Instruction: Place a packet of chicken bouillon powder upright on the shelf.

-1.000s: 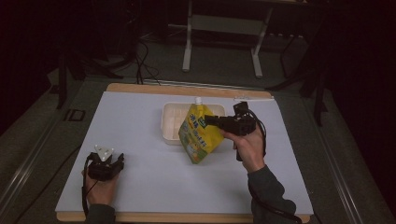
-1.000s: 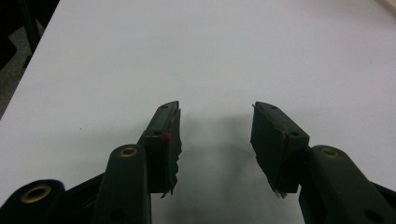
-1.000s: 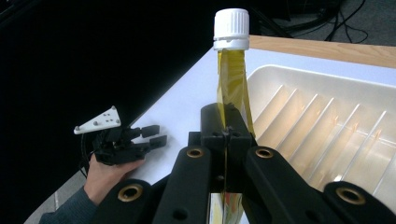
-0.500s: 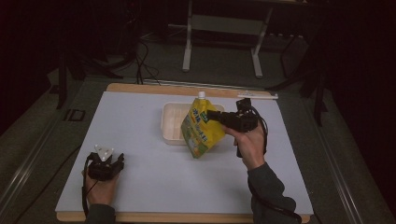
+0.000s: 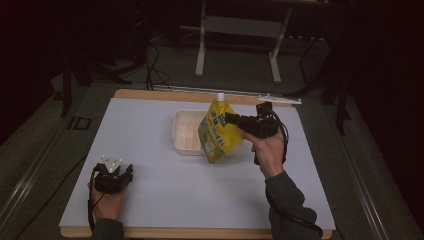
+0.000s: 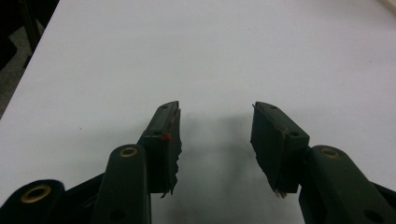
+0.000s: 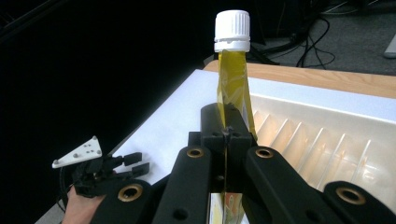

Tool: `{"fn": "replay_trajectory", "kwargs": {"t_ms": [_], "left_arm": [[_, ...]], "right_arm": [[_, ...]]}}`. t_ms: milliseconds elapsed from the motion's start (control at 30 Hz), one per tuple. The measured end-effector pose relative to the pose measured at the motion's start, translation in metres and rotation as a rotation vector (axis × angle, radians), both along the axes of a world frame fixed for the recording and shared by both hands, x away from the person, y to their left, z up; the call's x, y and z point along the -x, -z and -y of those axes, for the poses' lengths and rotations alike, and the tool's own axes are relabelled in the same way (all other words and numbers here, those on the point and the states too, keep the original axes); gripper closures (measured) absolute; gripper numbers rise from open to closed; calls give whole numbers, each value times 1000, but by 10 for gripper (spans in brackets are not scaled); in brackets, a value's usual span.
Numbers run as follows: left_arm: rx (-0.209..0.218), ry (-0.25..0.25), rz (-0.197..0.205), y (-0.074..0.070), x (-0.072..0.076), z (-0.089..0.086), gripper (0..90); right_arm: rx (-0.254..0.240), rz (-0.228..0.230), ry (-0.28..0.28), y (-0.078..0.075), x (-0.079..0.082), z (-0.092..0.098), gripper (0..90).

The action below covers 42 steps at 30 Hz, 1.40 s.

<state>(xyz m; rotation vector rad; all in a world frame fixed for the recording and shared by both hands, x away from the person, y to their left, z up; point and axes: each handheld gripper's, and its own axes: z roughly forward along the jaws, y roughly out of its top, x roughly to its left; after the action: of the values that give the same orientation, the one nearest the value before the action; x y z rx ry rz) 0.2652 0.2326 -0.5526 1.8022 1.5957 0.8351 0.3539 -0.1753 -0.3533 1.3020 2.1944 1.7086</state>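
High view: right gripper (image 5: 231,118) clamped on yellow pouch (image 5: 218,134), left gripper (image 5: 113,176) wide.

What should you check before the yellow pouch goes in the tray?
1. Grip: right gripper is shut on the yellow pouch, pinching its thin upper edge: ok.
2. Cap: the white cap sits on the spout: ok; how tight, cannot tell.
3. Pouch clear of the table: its bottom corner looks near the white mat; touching or not, cannot tell.
4. Tray: its ribbed floor looks bare where visible, but the pouch hides part: cannot tell.
5. Left gripper: open, holding nothing, resting well away from the tray: ok.
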Motion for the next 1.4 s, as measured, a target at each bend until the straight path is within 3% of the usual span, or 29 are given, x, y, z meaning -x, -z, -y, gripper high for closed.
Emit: {"fn": "replay_trajectory", "kwargs": {"t_ms": [767, 1100, 1400], "left_arm": [[2, 1, 3, 0, 0, 0, 521], [2, 1, 3, 0, 0, 0, 520], [2, 2, 4, 0, 0, 0, 520]], "right_arm": [[-33, 38, 103, 0, -10, 4, 900], [-1, 91, 169, -3, -11, 0, 900], [26, 108, 208, 1, -13, -3, 900]]}}
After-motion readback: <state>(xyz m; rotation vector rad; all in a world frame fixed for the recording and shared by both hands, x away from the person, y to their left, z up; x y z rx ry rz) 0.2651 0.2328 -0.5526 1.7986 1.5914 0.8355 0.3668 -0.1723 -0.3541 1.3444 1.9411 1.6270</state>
